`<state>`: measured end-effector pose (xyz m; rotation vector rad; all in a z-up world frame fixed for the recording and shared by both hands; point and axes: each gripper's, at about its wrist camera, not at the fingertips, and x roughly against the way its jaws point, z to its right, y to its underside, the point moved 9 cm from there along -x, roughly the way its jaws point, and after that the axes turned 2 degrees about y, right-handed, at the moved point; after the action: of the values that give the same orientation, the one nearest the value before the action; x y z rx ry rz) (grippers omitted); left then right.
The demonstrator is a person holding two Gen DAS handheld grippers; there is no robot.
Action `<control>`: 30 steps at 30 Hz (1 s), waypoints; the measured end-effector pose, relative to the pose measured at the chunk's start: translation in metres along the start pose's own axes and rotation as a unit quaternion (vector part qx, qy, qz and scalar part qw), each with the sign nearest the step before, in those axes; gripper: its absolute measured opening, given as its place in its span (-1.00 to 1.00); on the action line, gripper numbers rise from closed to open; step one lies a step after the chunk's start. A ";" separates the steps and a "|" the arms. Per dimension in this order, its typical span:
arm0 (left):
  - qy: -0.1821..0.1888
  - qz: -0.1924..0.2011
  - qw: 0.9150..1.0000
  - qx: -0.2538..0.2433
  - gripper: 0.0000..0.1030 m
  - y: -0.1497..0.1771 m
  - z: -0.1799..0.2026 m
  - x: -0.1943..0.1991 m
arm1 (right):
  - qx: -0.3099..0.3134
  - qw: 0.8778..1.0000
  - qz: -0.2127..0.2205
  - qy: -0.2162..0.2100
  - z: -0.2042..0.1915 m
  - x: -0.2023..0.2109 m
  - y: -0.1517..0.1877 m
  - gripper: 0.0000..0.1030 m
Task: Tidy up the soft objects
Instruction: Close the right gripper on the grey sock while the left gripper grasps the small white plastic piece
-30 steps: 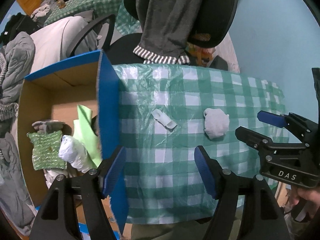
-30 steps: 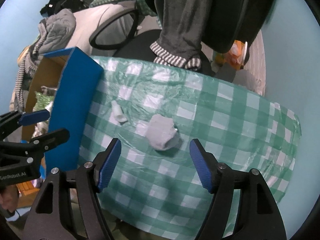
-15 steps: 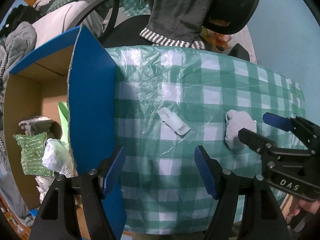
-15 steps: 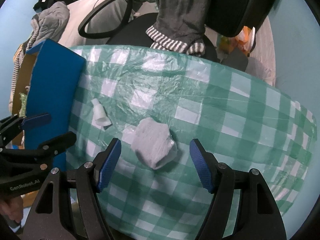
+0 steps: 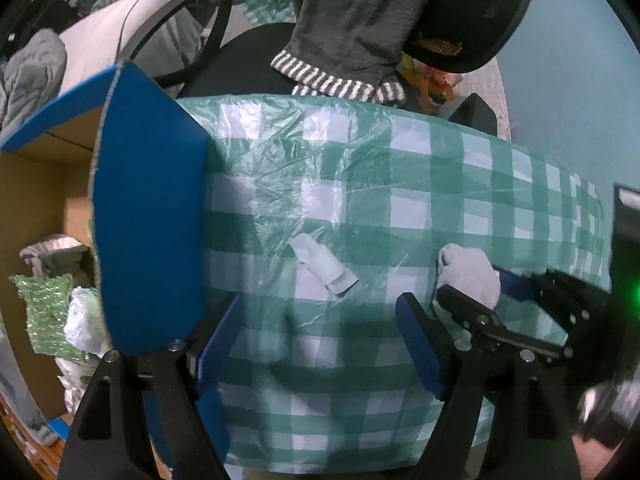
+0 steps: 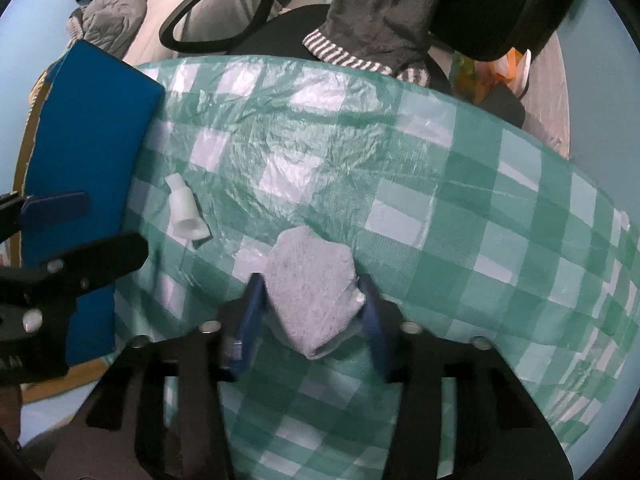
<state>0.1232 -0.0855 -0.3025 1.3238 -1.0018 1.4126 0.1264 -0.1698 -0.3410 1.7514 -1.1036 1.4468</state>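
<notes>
Right claw [image 6: 310,312] just squeezed in, now clamped on the grey folded cloth [image 6: 312,280] at lower centre of the right wrist view, still down on the checkered surface [image 6: 460,208]. So grab done, lift next, probably. Left claw [image 5: 320,340] opened a touch wider, apart and empty, hovering just below the small white roll [image 5: 322,266] mid-frame. Blue-walled cardboard box [image 5: 148,216] at left, already holding soft stuff; tall flap in the way, needs clearing.

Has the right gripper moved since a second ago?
Yes. The right gripper has come down toward the checked tablecloth, and its jaws have just been closing around the grey cloth bundle.
</notes>
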 end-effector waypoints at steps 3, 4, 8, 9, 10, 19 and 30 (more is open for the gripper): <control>0.005 -0.011 1.000 0.020 0.54 -0.002 -0.003 -0.009 | -0.007 1.000 0.007 -0.001 0.006 0.005 0.000 -0.51; 0.005 -0.014 1.000 0.027 0.54 -0.003 -0.004 -0.012 | -0.010 1.000 0.014 0.003 0.008 0.009 -0.002 -0.54; 0.011 -0.015 0.999 0.041 0.54 -0.008 -0.005 -0.017 | -0.022 0.999 0.031 0.004 0.017 0.020 -0.007 -0.54; 0.013 -0.016 0.999 0.046 0.54 -0.009 -0.005 -0.019 | -0.024 0.999 0.034 0.005 0.019 0.023 -0.009 -0.54; 0.013 -0.018 0.998 0.051 0.54 -0.010 -0.006 -0.021 | -0.026 0.999 0.037 0.005 0.020 0.025 -0.010 -0.54; 0.034 -0.030 0.995 0.087 0.28 -0.016 -0.006 -0.033 | -0.029 0.999 0.044 -0.005 0.020 0.032 -0.012 -0.54; 0.039 -0.058 0.992 0.104 -0.37 -0.009 0.005 -0.054 | -0.033 0.998 0.051 -0.017 0.019 0.039 -0.005 -0.54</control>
<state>0.1324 -0.0933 -0.3560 1.4410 -0.7290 1.4980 0.1420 -0.1927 -0.3067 1.7016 -1.2596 1.4286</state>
